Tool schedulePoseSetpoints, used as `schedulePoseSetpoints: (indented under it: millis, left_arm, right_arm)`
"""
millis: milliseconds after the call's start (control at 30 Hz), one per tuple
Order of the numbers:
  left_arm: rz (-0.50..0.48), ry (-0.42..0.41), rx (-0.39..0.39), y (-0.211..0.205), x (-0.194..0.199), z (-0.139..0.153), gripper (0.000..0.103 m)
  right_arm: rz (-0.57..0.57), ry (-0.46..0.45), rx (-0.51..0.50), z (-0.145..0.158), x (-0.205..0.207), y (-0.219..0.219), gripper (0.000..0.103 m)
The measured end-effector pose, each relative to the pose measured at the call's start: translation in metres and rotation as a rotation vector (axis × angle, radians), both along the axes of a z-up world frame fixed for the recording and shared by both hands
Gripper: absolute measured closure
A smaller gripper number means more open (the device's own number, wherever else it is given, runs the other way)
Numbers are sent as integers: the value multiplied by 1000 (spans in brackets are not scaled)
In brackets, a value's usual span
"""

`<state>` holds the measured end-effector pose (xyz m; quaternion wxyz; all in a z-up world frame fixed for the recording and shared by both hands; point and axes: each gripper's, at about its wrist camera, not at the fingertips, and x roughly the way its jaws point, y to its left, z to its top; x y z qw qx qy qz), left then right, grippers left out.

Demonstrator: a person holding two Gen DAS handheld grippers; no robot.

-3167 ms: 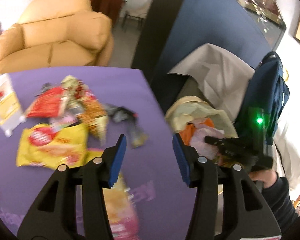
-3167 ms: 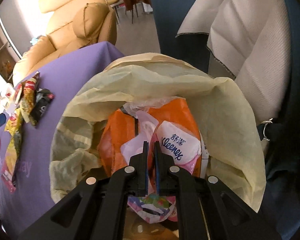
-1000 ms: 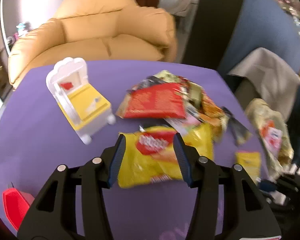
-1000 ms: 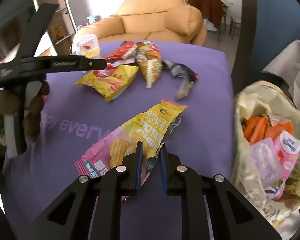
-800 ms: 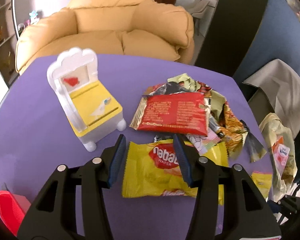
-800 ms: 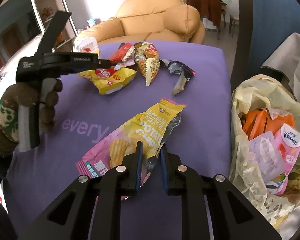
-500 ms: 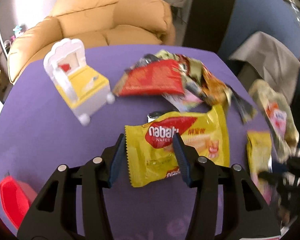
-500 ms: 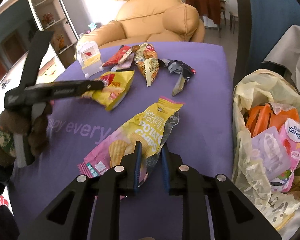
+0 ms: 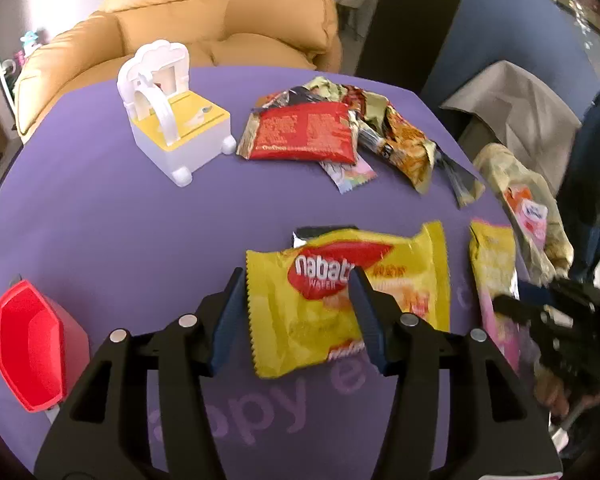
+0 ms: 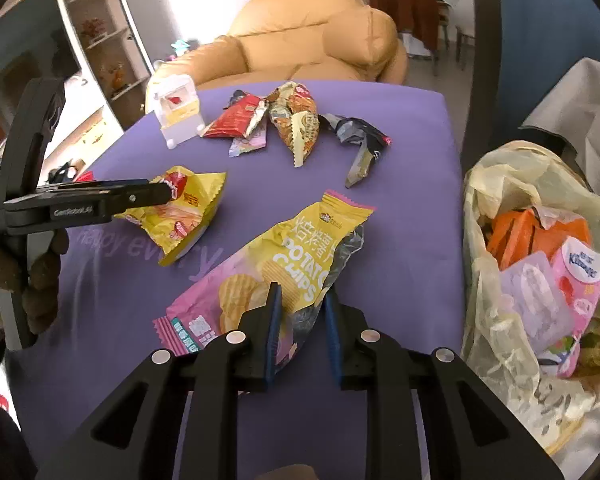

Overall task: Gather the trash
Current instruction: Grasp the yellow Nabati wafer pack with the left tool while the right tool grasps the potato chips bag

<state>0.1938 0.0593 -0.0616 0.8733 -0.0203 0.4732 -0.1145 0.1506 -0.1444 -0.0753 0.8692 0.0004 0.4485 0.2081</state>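
Centrally, on the purple tabletop (image 9: 100, 216): left gripper (image 9: 296, 280) w/ jaws apart and opening; the yellow wafer pack (image 9: 348, 292) lies partly between them, pads not pressing it. Right gripper (image 10: 299, 300), near edge: jaws narrowly apart and opening, astride the lower edge of the potato chips bag (image 10: 276, 264), which lies flat on the tabletop; contact w/ pads cannot be told. Far side: red wrapper (image 9: 300, 132) and crumpled wrappers (image 9: 396, 140) in a heap, right of a white-and-yellow toy chair (image 9: 172, 120). Right of the tabletop: trash bag (image 10: 540, 280), open, holding orange and pink packaging.
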Motion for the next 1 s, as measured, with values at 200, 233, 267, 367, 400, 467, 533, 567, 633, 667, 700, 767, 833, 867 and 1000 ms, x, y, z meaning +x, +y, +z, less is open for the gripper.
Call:
schedulePoseSetpoints:
  millis: [200, 233, 267, 367, 400, 467, 533, 567, 633, 667, 700, 767, 833, 867, 1000]
  left_arm:
    - [27, -7, -24, -1, -1, 0, 81]
    - [28, -19, -28, 1, -3, 3, 82]
    - [31, -34, -26, 3, -7, 6, 86]
    - [45, -84, -14, 15, -17, 20, 89]
    - [49, -94, -14, 19, -19, 23, 90]
    - [56, -113, -16, 28, -26, 30, 90]
    - [65, -131, -6, 35, -32, 35, 90]
    - [69, -141, 0, 37, -35, 37, 90]
    - [73, -157, 6, 42, -41, 41, 90]
    - [74, -161, 4, 44, -43, 42, 90]
    - [75, -162, 0, 45, -45, 42, 90]
    - [72, -161, -11, 46, -46, 42, 90]
    - [69, -163, -18, 47, -48, 42, 90]
    - [69, -165, -20, 47, -48, 42, 90]
    - [69, -165, -30, 50, -51, 40, 90]
  right_arm:
    - [-1, 58, 48, 1, -3, -7, 80]
    - [-2, 58, 50, 2, -5, -8, 80]
    - [-4, 52, 56, 4, -8, -9, 80]
    - [-5, 21, 93, 12, -16, -13, 80]
    - [-10, 15, 103, 14, -18, -15, 80]
    - [-23, 15, 105, 17, -21, -15, 80]
    - [-29, 16, 92, 16, -23, -14, 80]
    - [-40, 19, 82, 14, -24, -14, 80]
    - [-58, 36, 86, 11, -26, -15, 80]
    - [-67, 49, 88, 8, -26, -14, 80]
    - [-75, 60, 86, 6, -25, -14, 80]
    - [-78, 77, 76, 2, -22, -11, 80]
    - [-53, 76, 63, 2, -19, -4, 80]
    - [-35, 72, 53, 3, -18, 1, 80]
    - [59, -13, 33, 13, -14, 22, 80]
